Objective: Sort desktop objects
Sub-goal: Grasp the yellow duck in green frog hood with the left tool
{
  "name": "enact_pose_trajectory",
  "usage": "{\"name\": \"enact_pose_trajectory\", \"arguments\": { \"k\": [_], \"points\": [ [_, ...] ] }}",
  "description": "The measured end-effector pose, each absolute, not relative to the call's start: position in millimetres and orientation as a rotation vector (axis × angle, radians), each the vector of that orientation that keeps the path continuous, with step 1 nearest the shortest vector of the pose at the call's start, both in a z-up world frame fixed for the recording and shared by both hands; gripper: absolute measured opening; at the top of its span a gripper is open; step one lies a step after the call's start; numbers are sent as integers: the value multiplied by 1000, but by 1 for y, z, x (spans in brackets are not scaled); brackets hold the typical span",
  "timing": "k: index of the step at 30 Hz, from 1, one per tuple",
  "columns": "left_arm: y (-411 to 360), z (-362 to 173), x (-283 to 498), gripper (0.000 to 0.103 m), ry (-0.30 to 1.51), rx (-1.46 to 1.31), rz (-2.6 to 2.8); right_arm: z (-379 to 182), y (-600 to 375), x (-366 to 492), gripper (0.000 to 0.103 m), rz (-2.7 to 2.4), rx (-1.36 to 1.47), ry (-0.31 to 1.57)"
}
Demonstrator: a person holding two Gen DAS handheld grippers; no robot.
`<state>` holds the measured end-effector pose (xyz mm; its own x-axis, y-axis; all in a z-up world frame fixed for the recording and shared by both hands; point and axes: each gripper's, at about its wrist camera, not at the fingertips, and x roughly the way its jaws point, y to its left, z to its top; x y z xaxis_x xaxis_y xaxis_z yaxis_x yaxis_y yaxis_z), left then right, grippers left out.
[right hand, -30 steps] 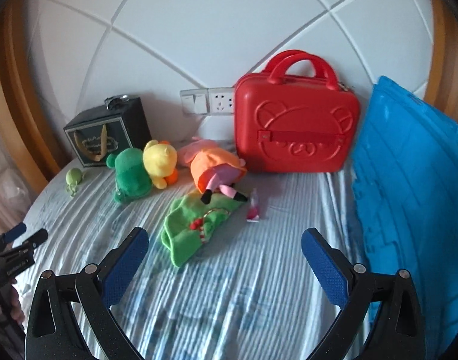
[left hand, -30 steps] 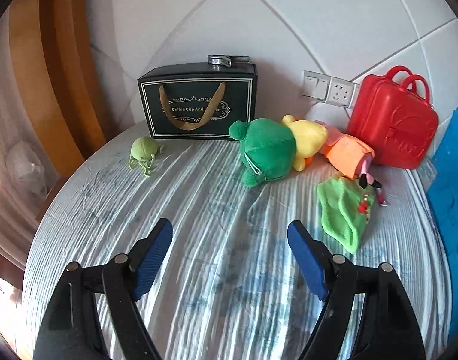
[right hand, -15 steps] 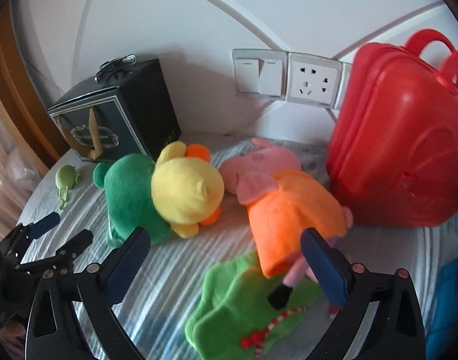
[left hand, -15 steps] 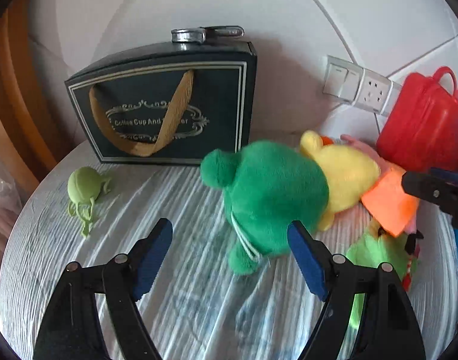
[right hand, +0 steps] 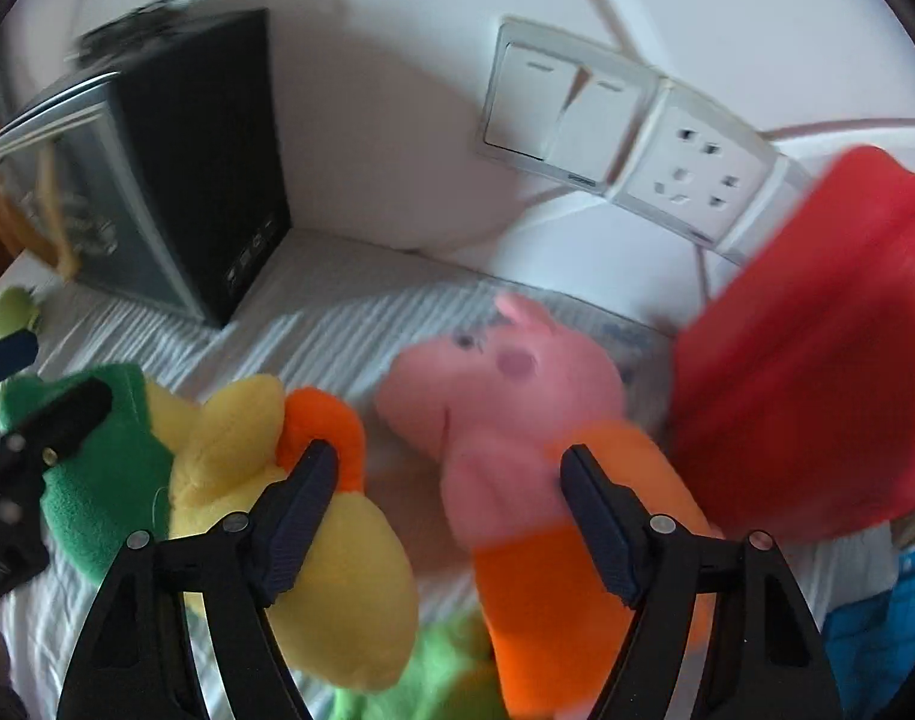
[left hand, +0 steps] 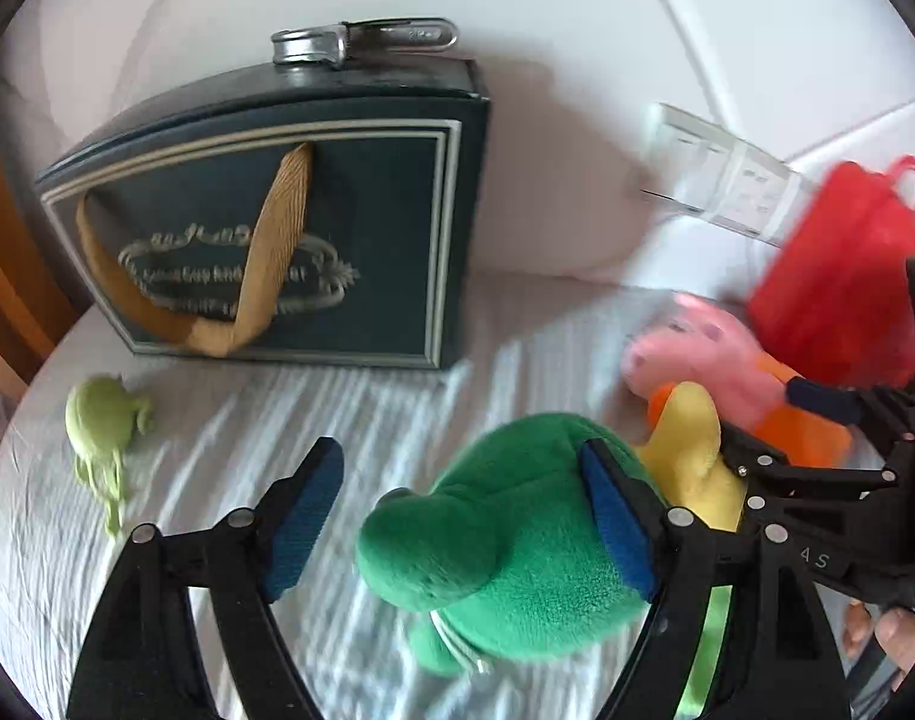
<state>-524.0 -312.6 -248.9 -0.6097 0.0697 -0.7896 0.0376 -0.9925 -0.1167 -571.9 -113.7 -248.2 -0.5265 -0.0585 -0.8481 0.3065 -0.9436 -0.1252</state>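
Left gripper [left hand: 460,516] spread wide, low over the striped cloth [left hand: 349,420]; green plush [left hand: 511,546] sitting between the jaws, right pad against its flank, left pad well clear of it. Nothing clamped

Right gripper [right hand: 448,516] likewise wide, jaws straddling the pink pig plush [right hand: 505,396] in its orange dress; right pad at the edge of the dress, left pad in front of the yellow duck plush [right hand: 313,564], by its orange bill. Contact with either toy not resolvable through the motion blur. Nothing held

Layout, left wrist view: dark green gift box [left hand: 277,240] with tan ribbon handle upright at the back against the white padded wall, metal clip [left hand: 361,39] on its top. Small pale green toy [left hand: 103,426] alone on the cloth, left of the gripper, in front of the box's left end. Duck just beside the green plush, touching it; pig behind the duck; red case [left hand: 841,294] at far right, blurred

Right wrist view: light switch and socket plate [right hand: 625,138] on the wall above the pig. Red case close beside the pig's right side. Bright green fabric [right hand: 433,678] lying under the duck and the pig's dress at bottom centre. Blue item [right hand: 877,618] at lower right edge, identity unclear
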Motion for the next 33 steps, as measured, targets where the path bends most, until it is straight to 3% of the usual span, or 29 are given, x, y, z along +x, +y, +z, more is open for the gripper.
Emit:
{"name": "enact_pose_trajectory", "arguments": {
  "k": [8, 19, 21, 25, 33],
  "points": [
    [-286, -253, -438, 87, -119, -1361, 2775, -255, -79, -491, 77, -2470, 1372, 203],
    [-280, -271, -408, 87, -96, -1440, 2748, -228, -65, -470, 80, -2498, 1281, -35],
    [-280, -275, -409, 87, -90, -1448, 2745, -237, -74, -475, 75, -2451, 1306, -24],
    [-276, -276, -403, 87, -38, -1482, 2720, -254, -90, -467, 45, -2384, 1363, 33],
    [-276, -248, -385, 87, 1, -1364, 2795, -265, -90, -441, 40, -2342, 1380, 22]
  ]
}}
